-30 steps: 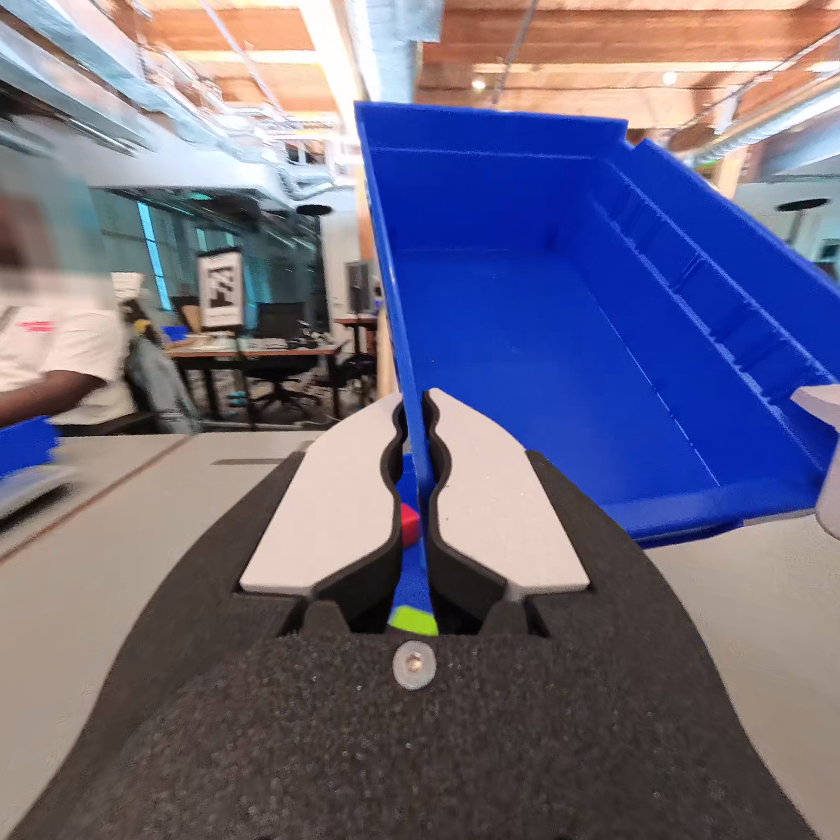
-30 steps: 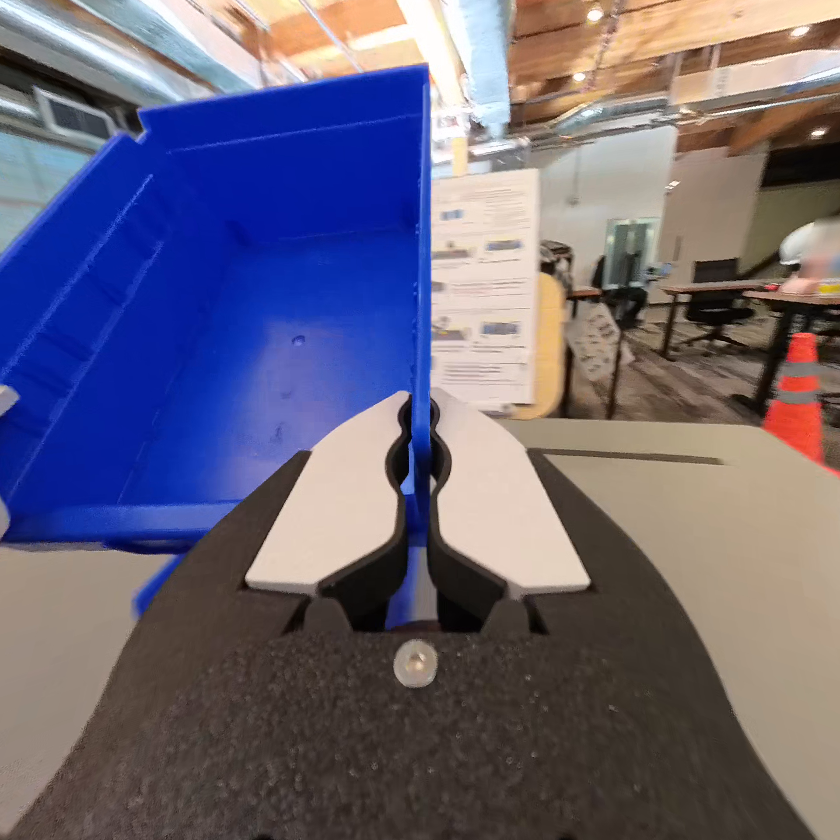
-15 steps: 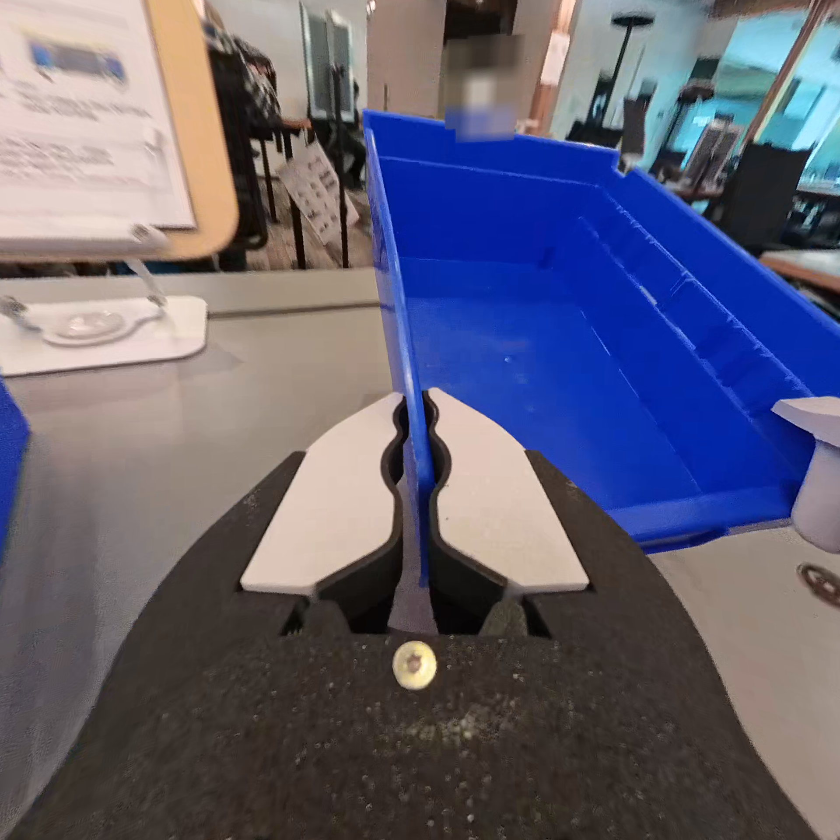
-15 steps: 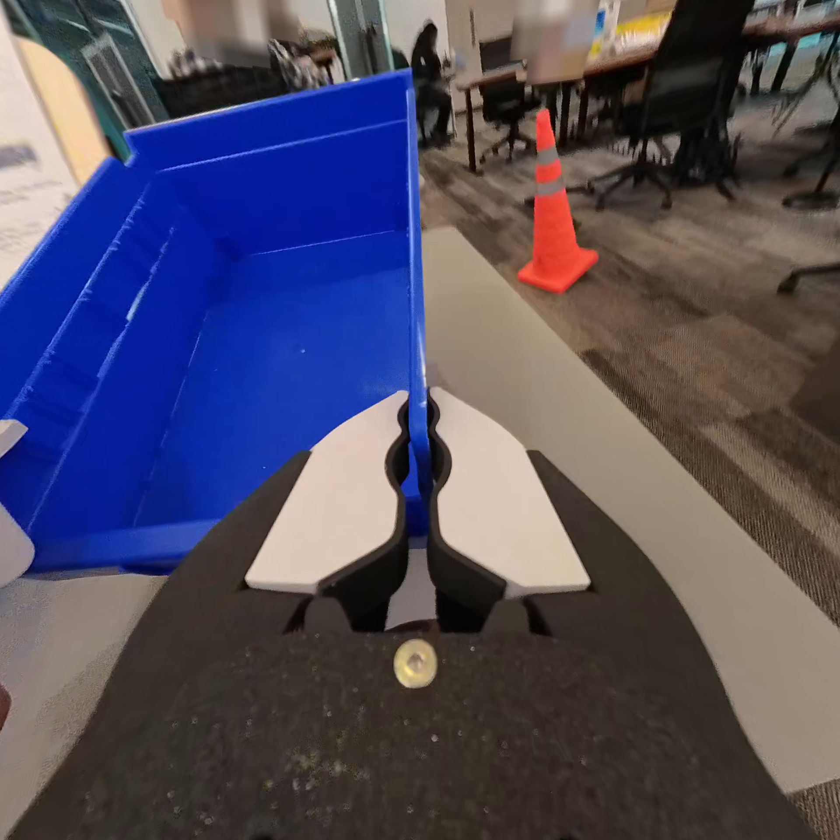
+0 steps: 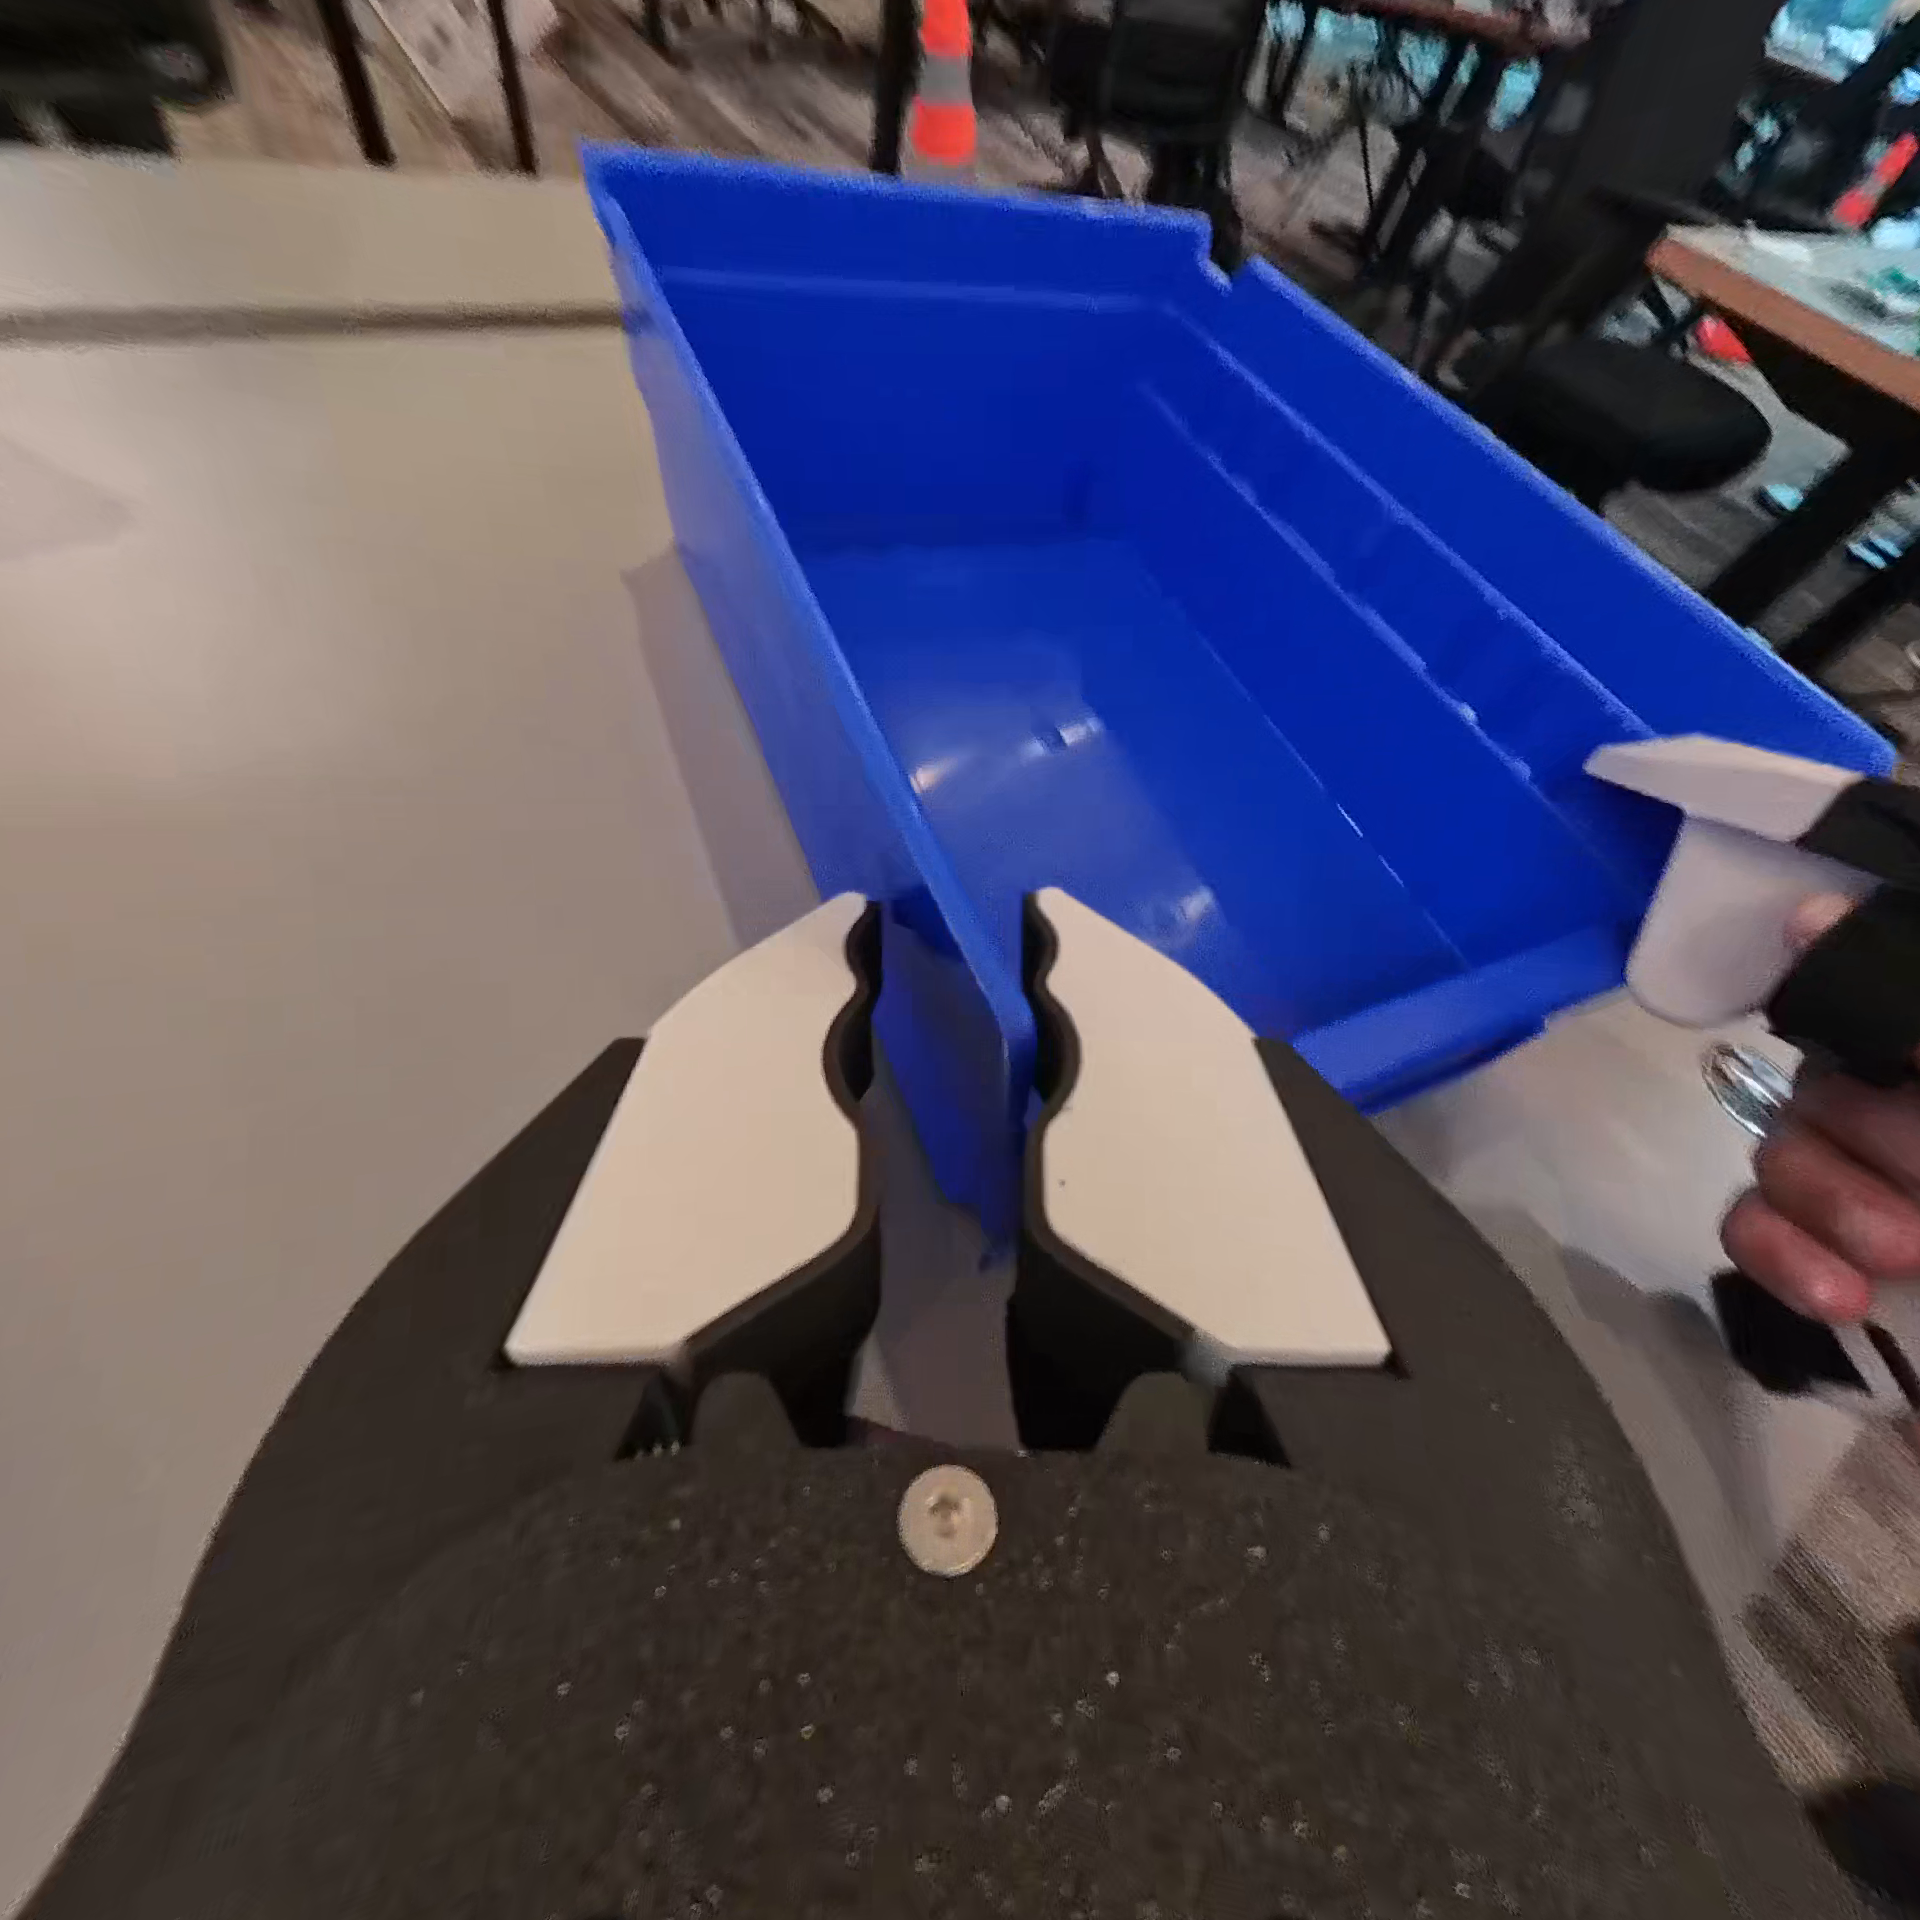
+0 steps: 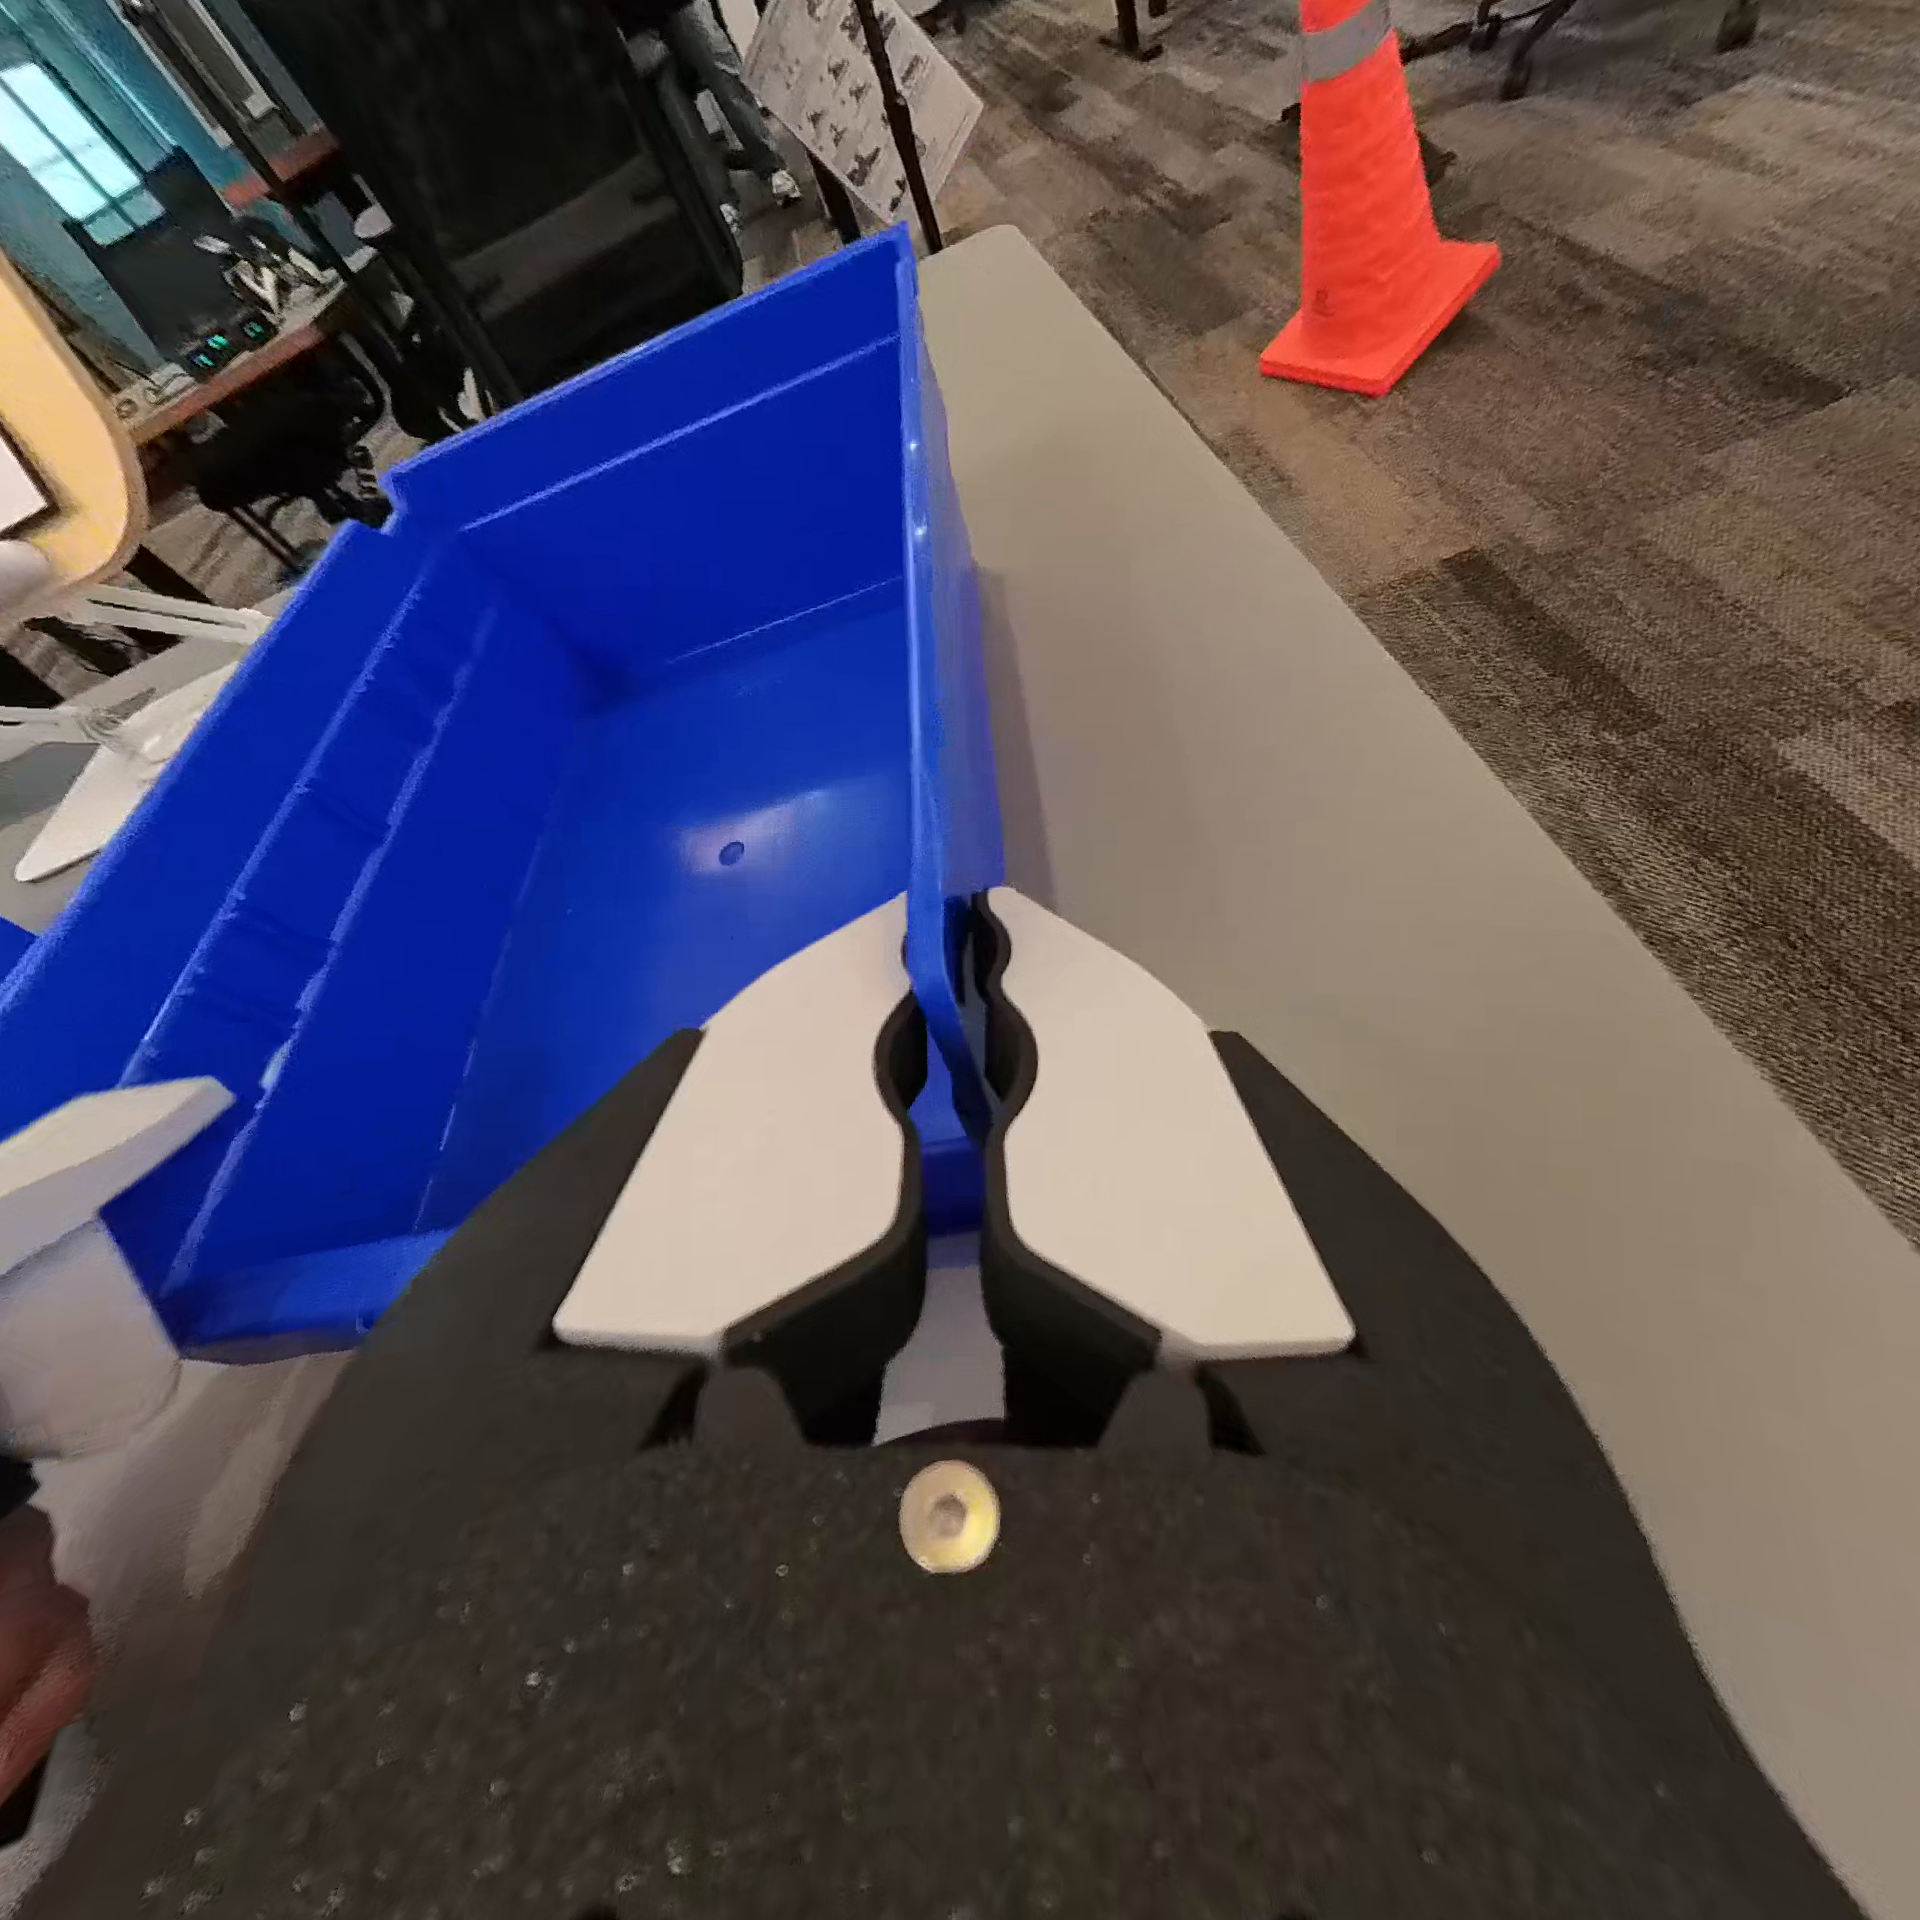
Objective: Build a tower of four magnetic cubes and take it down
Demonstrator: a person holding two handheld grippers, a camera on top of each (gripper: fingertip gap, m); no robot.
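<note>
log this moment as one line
blue bin: empty, no cubes in view | left hand-held gripper: open, astride bin's left wall | right hand-held gripper: at right wall, grip unclear

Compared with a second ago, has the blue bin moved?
Yes. The bin has come down: it was tipped up with the ceiling behind it, and now it sits low along the table edge, near the cone.

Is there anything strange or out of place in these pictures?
Yes. The blue bin is empty: no cubes show anywhere, though the task needs four. The left gripper has opened around the bin's wall; the right gripper seems just loosened.
</note>
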